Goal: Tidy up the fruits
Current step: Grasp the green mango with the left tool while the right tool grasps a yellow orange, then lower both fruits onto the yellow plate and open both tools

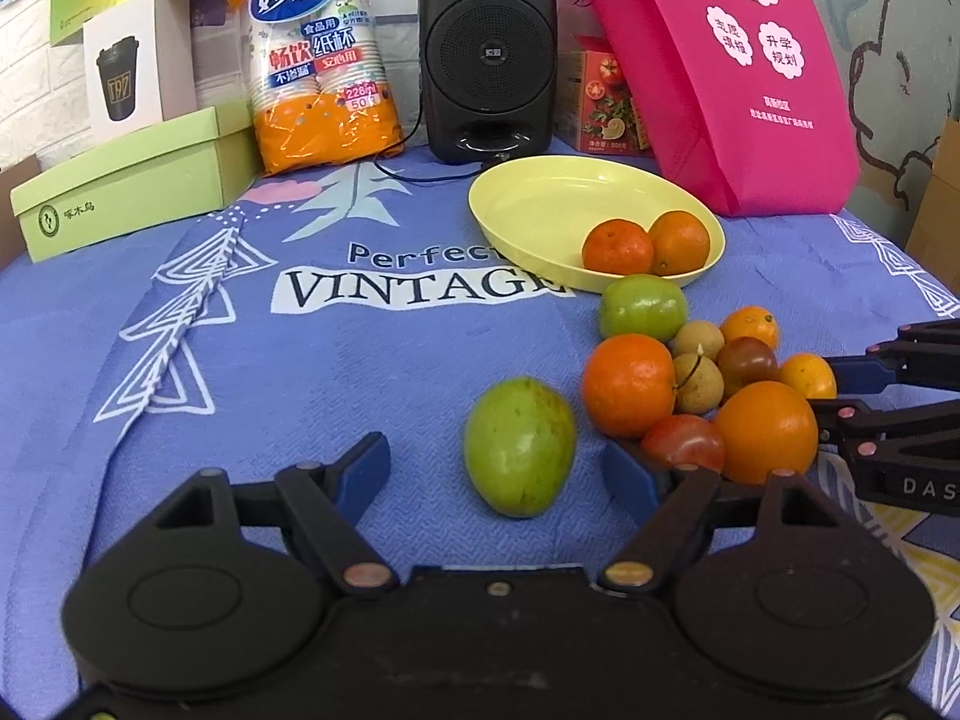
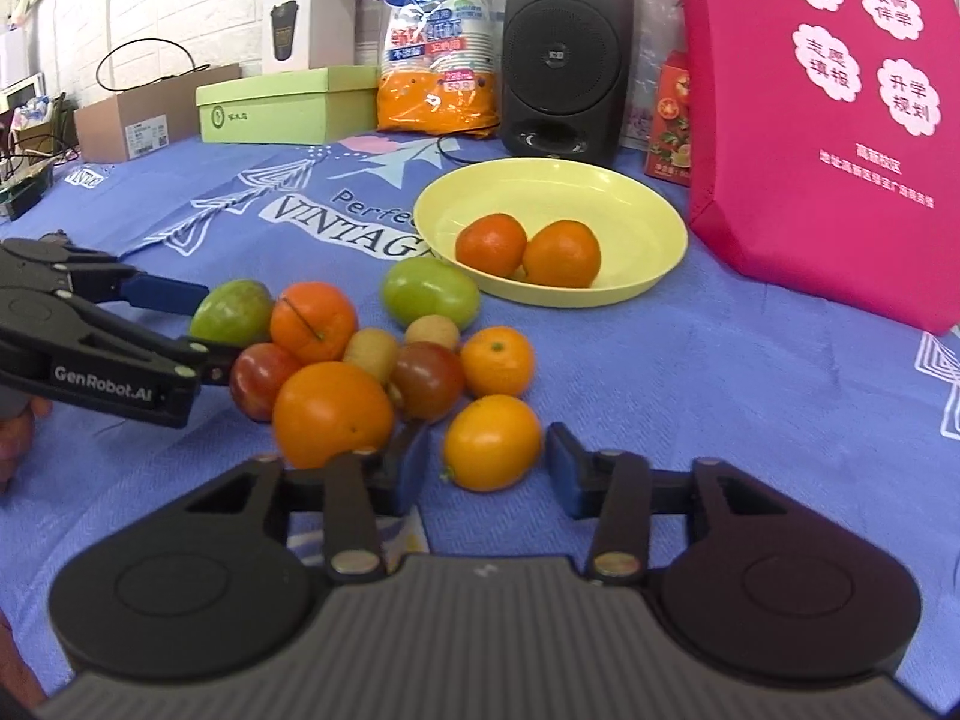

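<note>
L tongs (image 1: pixel 497 468) wide round green mango (image 1: pixel 519 447); R tongs (image 2: pixel 487 468) flanking small orange (image 2: pixel 492 443), untouching.

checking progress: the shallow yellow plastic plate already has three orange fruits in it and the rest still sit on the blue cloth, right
Not quite. The shallow yellow plastic plate holds two orange fruits, not three, as both wrist views show. The rest still sit on the blue cloth.

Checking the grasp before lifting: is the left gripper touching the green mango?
Apart. The left wrist view shows blue cloth between the green mango and each finger of the left gripper.
</note>
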A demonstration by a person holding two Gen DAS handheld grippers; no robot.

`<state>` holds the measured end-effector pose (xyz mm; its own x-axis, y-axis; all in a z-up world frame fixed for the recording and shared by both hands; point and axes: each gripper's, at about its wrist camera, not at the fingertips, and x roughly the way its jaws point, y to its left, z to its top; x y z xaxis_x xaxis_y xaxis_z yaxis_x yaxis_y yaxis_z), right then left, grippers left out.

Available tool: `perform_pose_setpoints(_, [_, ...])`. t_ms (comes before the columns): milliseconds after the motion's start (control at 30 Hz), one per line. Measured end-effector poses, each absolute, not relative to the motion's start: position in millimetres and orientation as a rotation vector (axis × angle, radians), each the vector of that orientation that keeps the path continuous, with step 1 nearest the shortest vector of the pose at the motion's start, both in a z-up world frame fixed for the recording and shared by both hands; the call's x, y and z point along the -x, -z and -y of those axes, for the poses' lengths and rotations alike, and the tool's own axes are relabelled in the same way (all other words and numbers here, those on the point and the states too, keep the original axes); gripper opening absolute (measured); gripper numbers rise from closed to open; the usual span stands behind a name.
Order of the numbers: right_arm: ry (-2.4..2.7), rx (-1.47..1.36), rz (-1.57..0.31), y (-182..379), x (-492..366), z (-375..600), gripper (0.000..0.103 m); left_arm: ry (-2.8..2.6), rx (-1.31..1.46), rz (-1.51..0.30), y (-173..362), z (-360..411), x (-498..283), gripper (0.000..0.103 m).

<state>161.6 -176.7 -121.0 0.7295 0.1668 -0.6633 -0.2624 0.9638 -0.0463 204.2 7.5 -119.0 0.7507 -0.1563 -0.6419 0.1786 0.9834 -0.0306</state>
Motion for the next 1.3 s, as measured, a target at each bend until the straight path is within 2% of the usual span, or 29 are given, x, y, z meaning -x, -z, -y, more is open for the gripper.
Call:
perform_pose_setpoints(33, [-0.235, 0.148, -0.712, 121.0, -160.9, 175.7, 0.033, 0.190, -0.031, -0.693, 118.6, -7.5, -203.4, 0.056])
perform_pose_setpoints(67, [-0.233, 0.150, -0.710, 121.0, -160.2, 175.4, 0.033, 0.195, -0.029, -0.691, 118.3, -7.4, -202.2, 0.046])
perform_pose_setpoints(133, [-0.231, 0.142, -0.708, 120.7, -158.6, 176.1, 0.033, 0.210, -0.016, -0.689, 116.9, -8.2, -201.1, 0.037])
perform_pose_setpoints(600, [-0.229, 0.091, -0.682, 115.6, -131.1, 182.5, 0.032, 0.227, 0.041, -0.649, 94.3, -18.7, -163.8, 0.037])
perform_pose_setpoints(933, [-0.237, 0.102, -0.636, 92.6, -97.2, 184.3, 0.032, 0.253, 0.017, -0.600, 65.5, -17.4, -137.0, 0.037])
perform_pose_setpoints(1100, [-0.236, 0.125, -0.599, 72.7, -98.5, 187.7, 0.032, 0.279, -0.023, -0.598, 55.6, -9.9, -151.1, 0.037])
perform_pose_setpoints(1300, [-0.220, 0.164, -0.559, 53.3, -135.8, 193.4, 0.032, 0.281, -0.039, -0.643, 50.0, 1.4, -203.2, 0.037])
